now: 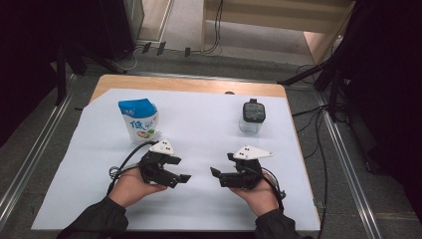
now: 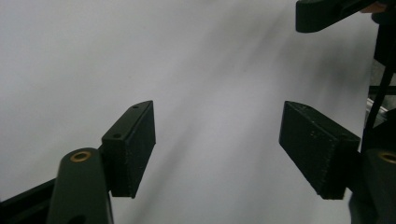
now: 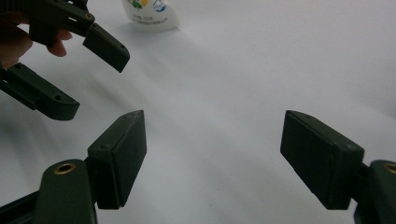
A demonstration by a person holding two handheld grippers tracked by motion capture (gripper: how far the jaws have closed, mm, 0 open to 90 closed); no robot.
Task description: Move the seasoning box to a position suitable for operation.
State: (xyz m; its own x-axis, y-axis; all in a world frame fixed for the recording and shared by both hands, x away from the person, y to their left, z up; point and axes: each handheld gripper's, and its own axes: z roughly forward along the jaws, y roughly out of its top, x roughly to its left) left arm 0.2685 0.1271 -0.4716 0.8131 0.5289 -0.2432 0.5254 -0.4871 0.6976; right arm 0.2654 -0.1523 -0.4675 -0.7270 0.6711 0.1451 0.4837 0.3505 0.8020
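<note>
Right now the pouch, a white bag with a blue top, stands upright at the far left of the white sheet that covers the tabletop. Its foot also shows at the top of the right gripper view. Well apart from it, at the far right, stands a small clear jar with a dark lid. Nothing touches either one.

Nearer in, the left claw rests in the person's left hand, near the pouch and pointing right across the sheet. Its jaws stand wide apart, with only bare sheet between them. The right claw faces it from the right hand, pointing left, jaws just as wide and holding nothing. The two claw tips lie close but apart, near the middle of the near half.

To my eye no step has begun; both hands look parked and ready. The pouch sits nearest the left claw, so the next move likely calls for turning that claw toward the far left, bringing the spread jaws around the pouch's sides, and closing gently, since a soft bag can crumple or tip.
</note>
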